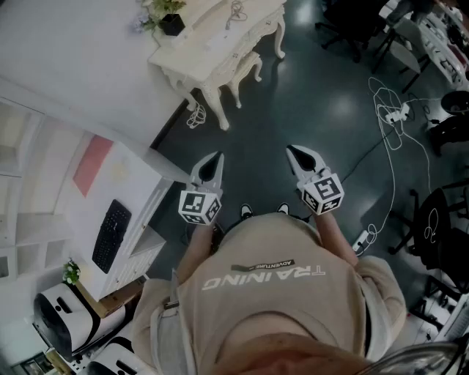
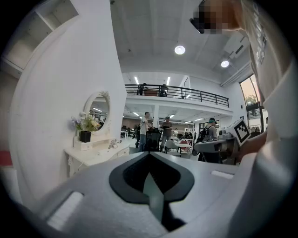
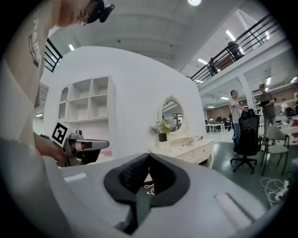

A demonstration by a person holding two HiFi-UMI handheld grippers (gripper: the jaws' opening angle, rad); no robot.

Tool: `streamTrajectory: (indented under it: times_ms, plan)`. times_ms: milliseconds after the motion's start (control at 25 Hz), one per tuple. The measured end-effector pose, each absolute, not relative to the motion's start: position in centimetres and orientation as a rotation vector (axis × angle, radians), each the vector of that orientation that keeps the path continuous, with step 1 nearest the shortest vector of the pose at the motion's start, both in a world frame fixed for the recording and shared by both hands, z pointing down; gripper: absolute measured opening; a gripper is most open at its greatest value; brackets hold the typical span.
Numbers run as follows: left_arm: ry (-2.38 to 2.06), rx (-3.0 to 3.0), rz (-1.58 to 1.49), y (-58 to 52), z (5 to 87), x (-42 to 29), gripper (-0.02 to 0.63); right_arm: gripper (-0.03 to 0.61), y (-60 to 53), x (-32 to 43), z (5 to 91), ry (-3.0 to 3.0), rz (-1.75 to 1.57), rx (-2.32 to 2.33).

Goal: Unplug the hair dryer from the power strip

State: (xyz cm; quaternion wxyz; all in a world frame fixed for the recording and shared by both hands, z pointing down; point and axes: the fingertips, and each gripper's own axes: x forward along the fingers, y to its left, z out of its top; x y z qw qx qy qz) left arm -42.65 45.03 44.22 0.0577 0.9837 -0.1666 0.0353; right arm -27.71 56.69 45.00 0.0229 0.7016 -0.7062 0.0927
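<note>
I stand on a dark floor with both grippers held out level in front of me, neither one holding anything. The left gripper has its jaws together at the tips. The right gripper is shut too. A white power strip lies on the floor by my right side. A second one lies farther off among looped white cables. A white cord lies coiled on the dressing table ahead. I cannot make out a hair dryer.
A white wall with shelves and a desk with a black keyboard are on my left. Office chairs and people stand farther off on the right. A flower pot and an oval mirror are at the dressing table.
</note>
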Motion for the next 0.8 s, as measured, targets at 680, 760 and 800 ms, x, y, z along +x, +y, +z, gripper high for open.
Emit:
streamTrajectory:
  times_ms: [680, 760, 800]
  plan:
    - [-0.406, 3.009, 0.073, 39.0, 44.5, -42.5, 0.006, 0.003, 51.0, -27.9, 44.9, -2.143, 0.250, 2.221]
    - [-0.380, 2.991, 0.082, 37.9, 45.2, -42.9, 0.006, 0.003, 49.9, -28.0, 45.4, -2.131, 0.268, 2.250]
    - [-0.365, 2.973, 0.083, 37.4, 45.6, -43.1, 0.006, 0.003, 49.4, -28.1, 45.7, -2.122, 0.282, 2.269]
